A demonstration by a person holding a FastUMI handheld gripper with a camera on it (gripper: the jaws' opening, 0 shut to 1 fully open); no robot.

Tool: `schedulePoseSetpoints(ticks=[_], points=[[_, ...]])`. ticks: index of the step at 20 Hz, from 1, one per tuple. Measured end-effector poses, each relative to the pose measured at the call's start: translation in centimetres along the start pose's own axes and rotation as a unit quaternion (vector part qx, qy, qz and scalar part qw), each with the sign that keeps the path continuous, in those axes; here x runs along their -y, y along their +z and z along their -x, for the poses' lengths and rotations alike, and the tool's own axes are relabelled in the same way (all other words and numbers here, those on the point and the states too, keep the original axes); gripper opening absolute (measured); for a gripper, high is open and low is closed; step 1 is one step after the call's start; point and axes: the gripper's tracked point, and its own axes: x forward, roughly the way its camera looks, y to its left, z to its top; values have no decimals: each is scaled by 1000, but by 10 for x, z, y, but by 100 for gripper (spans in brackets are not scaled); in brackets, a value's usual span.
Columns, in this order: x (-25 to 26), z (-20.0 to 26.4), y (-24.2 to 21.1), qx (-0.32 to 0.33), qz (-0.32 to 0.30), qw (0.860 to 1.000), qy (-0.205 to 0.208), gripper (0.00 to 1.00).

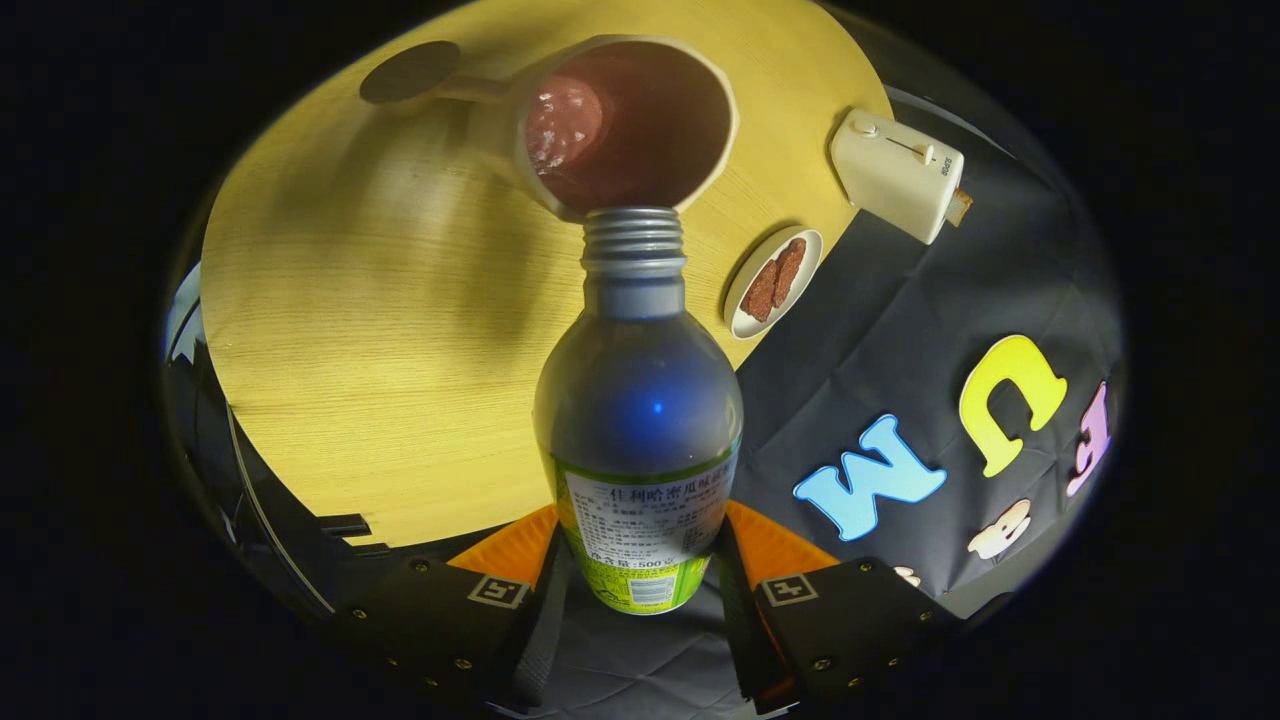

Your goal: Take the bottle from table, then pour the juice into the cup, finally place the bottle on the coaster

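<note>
My gripper (640,560) is shut on an uncapped plastic bottle (638,420) with a green and white label, held tilted so its threaded neck points at the cup. The bottle mouth sits right at the near rim of a cream mug (625,120) with a dark red inside, where some frothy liquid shows at the bottom. Beyond the mug, by its handle, a round dark coaster (410,72) lies flat on the round wooden table (350,330). Both fingers press on the bottle's lower body, one on each side.
A small white plate (772,283) with two brown slices sits near the table's edge, right of the bottle neck. A cream toaster (895,172) stands at the table's edge beyond the plate. The black booth cloth hangs behind them.
</note>
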Motion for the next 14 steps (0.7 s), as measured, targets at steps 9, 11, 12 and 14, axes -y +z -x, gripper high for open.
schedulePoseSetpoints(ticks=[9, 11, 12, 14], points=[[1, 3, 1, 0, -2, 1000, 1, 69], [1, 2, 2, 2, -3, 1000, -1, 69], [2, 3, 2, 3, -5, 1000, -3, 69], [-1, 1, 4, 10, -23, 1000, 1, 69]])
